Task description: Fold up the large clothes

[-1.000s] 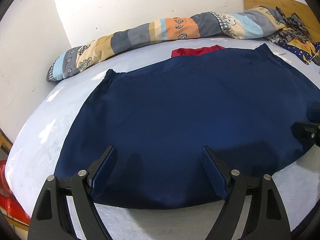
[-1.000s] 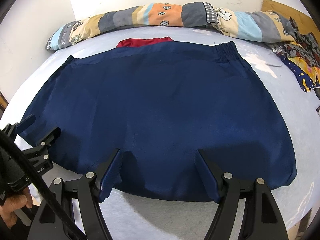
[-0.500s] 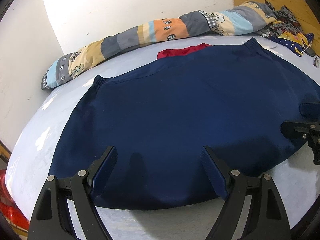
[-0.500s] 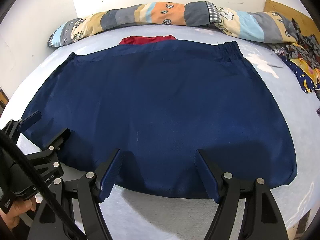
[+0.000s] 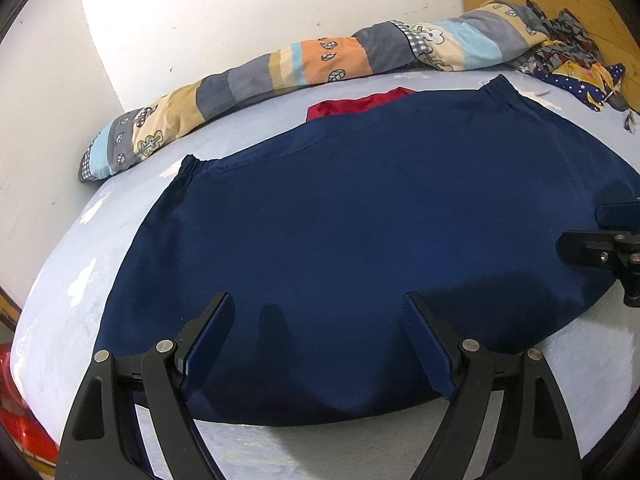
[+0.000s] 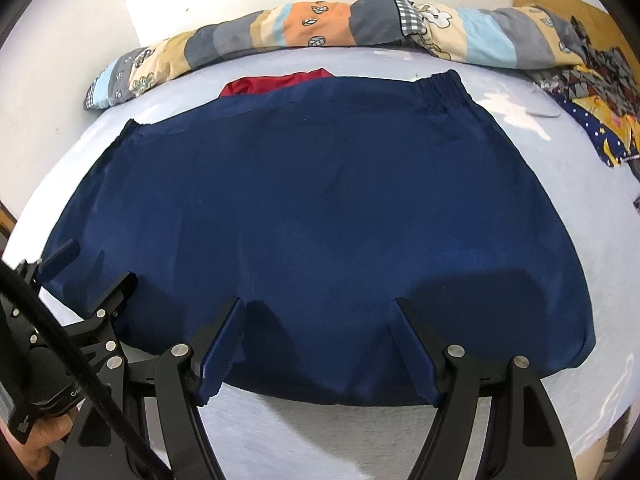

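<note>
- The navy garment (image 5: 360,248) lies spread flat in the middle of the pale blue bed (image 5: 100,240); its elastic waistband (image 6: 440,84) is the edge farthest from the cameras, and its wide rounded hem is the nearest edge.
- A red cloth (image 5: 356,105) peeks out from behind the garment's waistband, partly covered by it.
- The left gripper (image 5: 316,316) hangs over the garment's near hem towards its left side, jaws spread wide with nothing between them; whether the fingertips touch the fabric cannot be told.
- The right gripper (image 6: 316,312) hangs over the same hem further right, jaws likewise wide apart and gripping nothing.
- In the right wrist view the left gripper sits at the garment's left hem corner, with a black cable (image 6: 60,340) crossing in front of it and a hand (image 6: 40,440) holding its body.
- In the left wrist view the tip of the right gripper enters from the garment's right edge.
- Beyond the garment's waistband, a rolled patchwork quilt (image 5: 304,64) runs along the white wall (image 5: 240,12).
- To the right of the garment, near the quilt's end, lies a heap of patterned clothes (image 6: 600,112) against a wooden board (image 5: 560,4).
- A red object (image 5: 20,420) shows below the bed's edge, left of the garment.
</note>
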